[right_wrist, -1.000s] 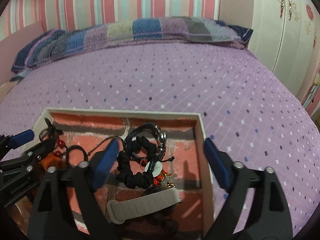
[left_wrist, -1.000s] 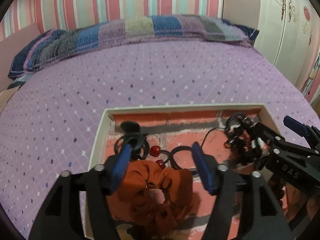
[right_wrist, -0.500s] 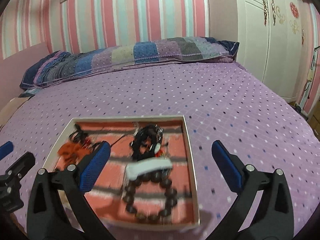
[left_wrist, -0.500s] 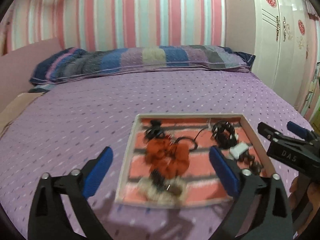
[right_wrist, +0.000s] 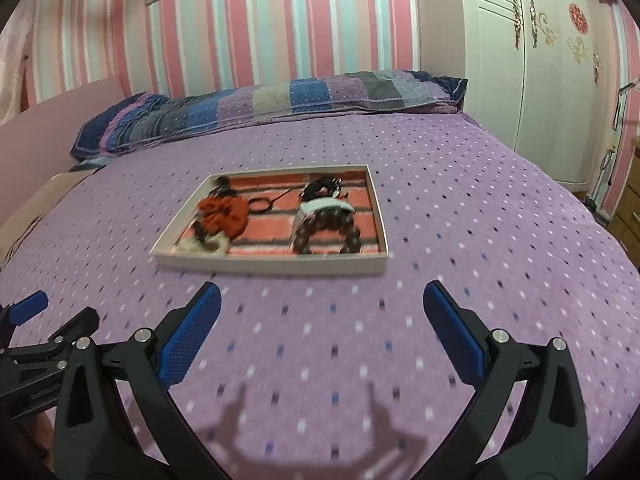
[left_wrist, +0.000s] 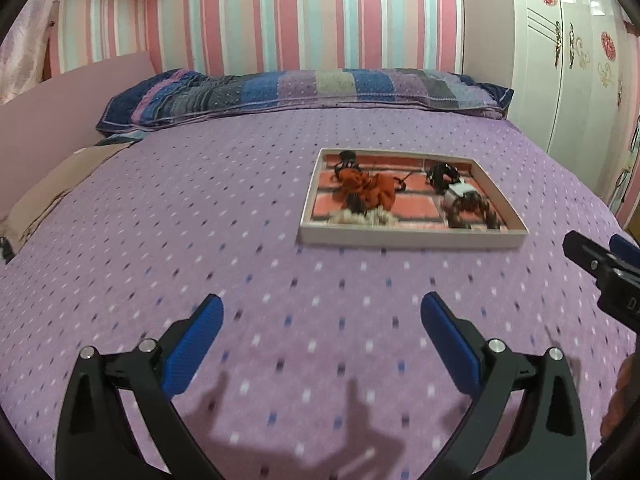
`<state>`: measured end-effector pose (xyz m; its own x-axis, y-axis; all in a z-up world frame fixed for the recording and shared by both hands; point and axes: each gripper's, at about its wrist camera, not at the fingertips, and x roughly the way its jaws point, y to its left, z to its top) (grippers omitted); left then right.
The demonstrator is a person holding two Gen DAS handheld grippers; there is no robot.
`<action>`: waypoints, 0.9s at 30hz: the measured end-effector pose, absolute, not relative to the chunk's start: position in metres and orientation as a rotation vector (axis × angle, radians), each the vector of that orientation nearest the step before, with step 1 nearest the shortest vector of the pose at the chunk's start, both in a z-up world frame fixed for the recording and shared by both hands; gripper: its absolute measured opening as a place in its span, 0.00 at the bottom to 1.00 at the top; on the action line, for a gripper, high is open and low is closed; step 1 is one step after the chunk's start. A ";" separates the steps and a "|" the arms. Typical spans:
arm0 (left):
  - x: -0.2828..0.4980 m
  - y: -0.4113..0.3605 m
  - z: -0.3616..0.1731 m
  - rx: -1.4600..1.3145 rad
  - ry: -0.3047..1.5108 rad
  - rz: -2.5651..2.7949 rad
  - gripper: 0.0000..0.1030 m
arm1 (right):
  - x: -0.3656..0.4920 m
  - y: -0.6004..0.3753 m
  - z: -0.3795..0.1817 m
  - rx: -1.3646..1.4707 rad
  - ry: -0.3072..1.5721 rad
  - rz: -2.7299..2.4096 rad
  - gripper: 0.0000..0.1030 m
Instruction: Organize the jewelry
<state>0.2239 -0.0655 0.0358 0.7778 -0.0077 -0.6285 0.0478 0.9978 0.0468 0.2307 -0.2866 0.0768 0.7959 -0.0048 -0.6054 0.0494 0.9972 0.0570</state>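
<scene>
A shallow white tray with a brick-pattern floor (left_wrist: 412,237) sits mid-bed on the dotted purple bedspread (left_wrist: 200,216), holding an orange fabric scrunchie (left_wrist: 370,188) left and a dark beaded bracelet (right_wrist: 326,229) right. Both blue-padded grippers, left (left_wrist: 322,316) and right (right_wrist: 322,304), hover spread wide and empty near the bedspread's front edge.

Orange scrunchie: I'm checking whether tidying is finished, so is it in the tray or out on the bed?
In. The orange scrunchie lies inside the tray, on its left side, within the white rim.
</scene>
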 end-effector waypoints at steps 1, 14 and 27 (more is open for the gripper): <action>0.213 -0.066 0.037 0.073 0.676 -0.022 0.94 | 0.219 -0.284 0.080 0.065 0.652 -0.026 0.96; 0.117 -0.069 0.055 0.111 0.554 0.002 0.94 | 0.110 -0.270 0.100 -0.016 0.605 -0.001 0.96; 0.112 -0.057 0.034 0.058 0.596 -0.007 0.95 | 0.092 -0.285 0.083 0.026 0.572 -0.028 0.96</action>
